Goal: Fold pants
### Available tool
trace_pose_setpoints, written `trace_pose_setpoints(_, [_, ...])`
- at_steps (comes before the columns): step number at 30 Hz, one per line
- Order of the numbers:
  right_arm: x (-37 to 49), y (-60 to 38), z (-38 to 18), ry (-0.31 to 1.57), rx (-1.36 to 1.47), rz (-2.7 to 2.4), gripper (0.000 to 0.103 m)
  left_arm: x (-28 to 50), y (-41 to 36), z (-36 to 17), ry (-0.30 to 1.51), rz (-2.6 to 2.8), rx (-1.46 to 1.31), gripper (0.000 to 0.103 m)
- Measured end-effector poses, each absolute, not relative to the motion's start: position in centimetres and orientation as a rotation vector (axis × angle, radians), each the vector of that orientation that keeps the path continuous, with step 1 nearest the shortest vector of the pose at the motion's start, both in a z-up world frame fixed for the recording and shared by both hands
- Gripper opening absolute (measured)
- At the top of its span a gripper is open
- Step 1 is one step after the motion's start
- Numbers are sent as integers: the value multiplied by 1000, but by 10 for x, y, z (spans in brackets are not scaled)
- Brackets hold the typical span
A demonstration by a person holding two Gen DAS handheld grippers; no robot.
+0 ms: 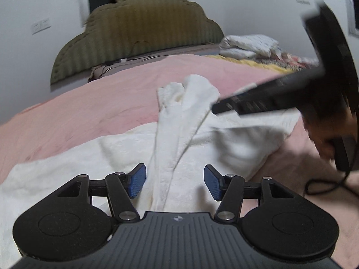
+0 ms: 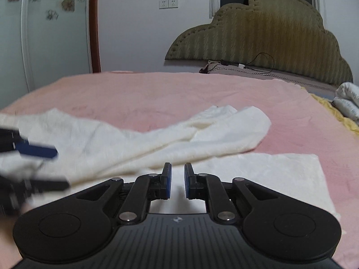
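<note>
While our left gripper (image 1: pixel 175 182) hangs with its blue pads (image 1: pixel 137 180) spread well apart and pressing on nothing, a raised ridge of the white pants (image 1: pixel 175 148) runs up between them without being pinched. Our right gripper (image 2: pixel 178 180) sits with its pads nearly together, a narrow slit left between them, and no cloth is caught in that slit; only the flat white fabric shows below it.

From the left wrist view, the pants lie spread across the pink bedcover (image 1: pixel 94 103), one leg folded over the other so that its bunched end points toward the headboard (image 1: pixel 139 27). Our right gripper crosses that view from the right as a dark blurred bar, its tip just over the folded leg; we cannot tell whether it touches the cloth. The hand (image 1: pixel 325 143) carrying it shows, blurred, at the right edge.

From the right wrist view, the folded leg slants from lower left to upper right over the flat leg beneath, and our left gripper appears blurred at the left edge over the cloth. Beyond the bedcover stand the olive scalloped headboard, a cable (image 2: pixel 262 63) lying along its foot, a white wall with sockets (image 2: pixel 168 3), and a folded white quilt (image 2: pixel 349 103) at the far right.
</note>
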State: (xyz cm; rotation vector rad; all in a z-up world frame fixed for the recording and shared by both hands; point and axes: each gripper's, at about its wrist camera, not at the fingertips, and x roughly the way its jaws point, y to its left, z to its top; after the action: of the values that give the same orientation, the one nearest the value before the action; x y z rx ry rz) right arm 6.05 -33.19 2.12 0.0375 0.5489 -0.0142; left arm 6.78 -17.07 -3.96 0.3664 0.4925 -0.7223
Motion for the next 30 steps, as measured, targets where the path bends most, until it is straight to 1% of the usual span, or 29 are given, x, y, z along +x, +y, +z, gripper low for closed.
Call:
trace_pose_setpoints(3, [84,-336,25,561,63,-35,12,77,-181,-52,487,-727,400,62])
trace_pose_setpoints(4, [95,-339,25,567,71,-44,15,83,-183,-55,495,-731,390,62])
trace_pose_setpoints(5, [105,-341,26,573,74,-51,24,86,-182,-57,504,-735,373,62])
trace_pose_setpoints(6, [116,-343,28,575,75,-58,31,89,-179,-59,515,-738,350,63])
trace_pose_setpoints(8, [143,-350,28,586,85,-72,64,96,-173,-63,539,-750,295,63])
trace_pose_setpoints(9, [158,-353,29,592,93,-81,66,99,-171,-65,548,-757,270,64])
trace_pose_setpoints(11, [188,-359,28,616,100,-93,66,103,-166,-69,565,-770,233,66])
trace_pose_setpoints(13, [219,-364,27,640,99,-119,66,107,-163,-69,587,-790,207,69])
trace_pose_setpoints(14, [233,-365,25,655,92,-132,66,108,-161,-69,592,-802,195,73])
trace_pose_setpoints(18, [284,-372,8,783,100,-187,66,109,-158,-68,598,-821,187,80])
trace_pose_setpoints(20, [300,-376,-4,843,80,-227,65,108,-158,-68,596,-823,192,82])
trace_pose_setpoints(23, [304,-380,-9,841,92,-229,64,111,-158,-67,597,-825,189,83])
trace_pose_setpoints(24, [304,-379,-8,832,91,-235,60,110,-160,-66,597,-826,190,83])
trace_pose_setpoints(25, [302,-378,-7,821,85,-236,39,110,-160,-66,596,-826,190,83])
trace_pose_setpoints(26, [300,-379,-6,810,95,-243,21,110,-160,-66,596,-826,190,83])
trace_pose_setpoints(28, [295,-385,-3,783,138,-248,11,111,-161,-66,596,-825,190,83])
trace_pose_setpoints(30, [284,-394,-1,738,213,-245,9,111,-161,-65,598,-826,187,83])
